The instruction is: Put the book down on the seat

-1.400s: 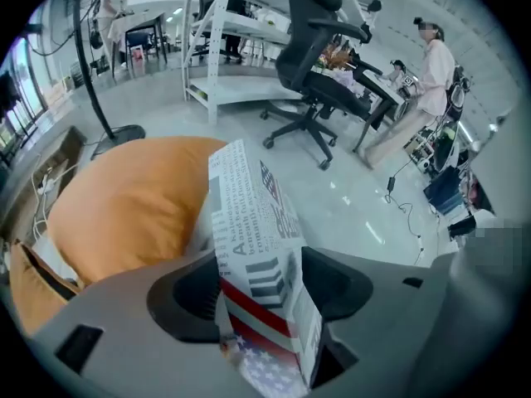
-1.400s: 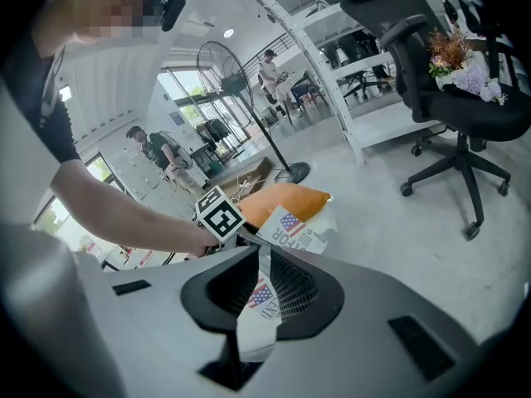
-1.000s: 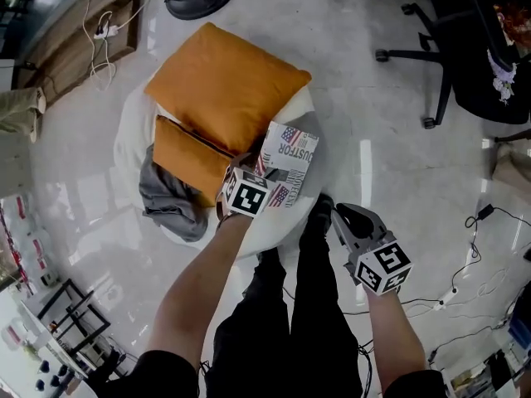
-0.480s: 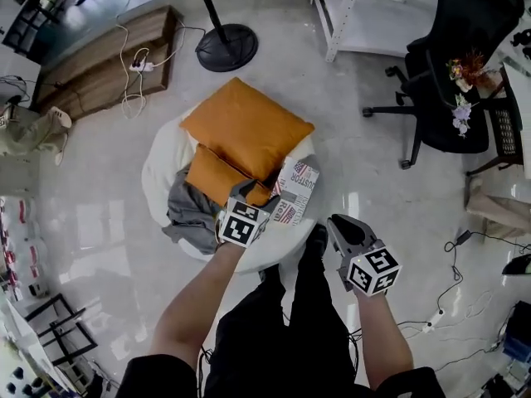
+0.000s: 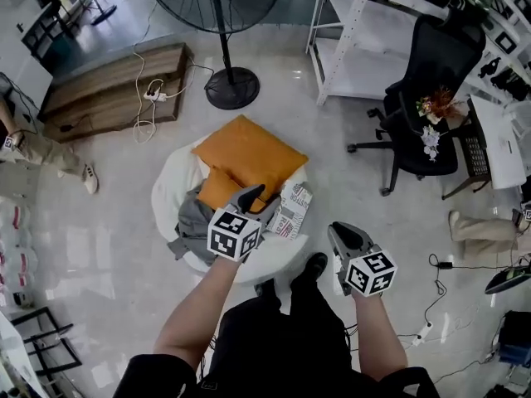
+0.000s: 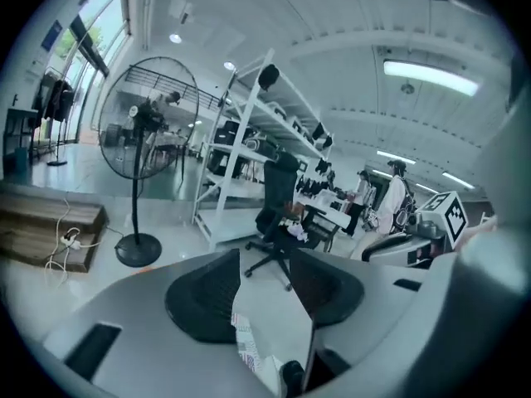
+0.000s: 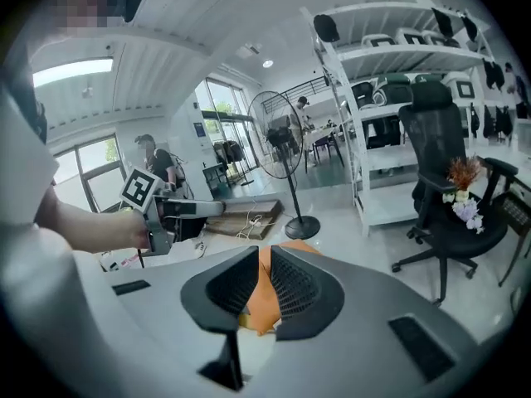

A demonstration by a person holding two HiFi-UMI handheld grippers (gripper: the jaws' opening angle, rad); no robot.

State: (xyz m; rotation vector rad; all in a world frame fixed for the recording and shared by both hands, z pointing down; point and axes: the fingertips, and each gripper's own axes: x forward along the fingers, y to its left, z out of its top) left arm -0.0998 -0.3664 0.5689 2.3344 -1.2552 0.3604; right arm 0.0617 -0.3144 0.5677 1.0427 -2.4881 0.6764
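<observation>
The left claw (image 6: 265, 262) is closing on nothing. Only floor (image 5: 99, 239) shows through its gap, and it hangs near the book (image 5: 292, 210), clear of it as far as I can tell. The book lies flat on the white seat (image 5: 164, 197), just beside the orange cushions (image 5: 249, 152). It sits on the one bare patch that they and the grey cloth (image 5: 192, 222) leave, which I take to be why it went there. The putting-down looks done to me. The right claw (image 7: 264, 265) is empty, its jaws a narrow slit apart. It is held off to the side over the floor, well apart from the seat, likely just to stay out of the way.
</observation>
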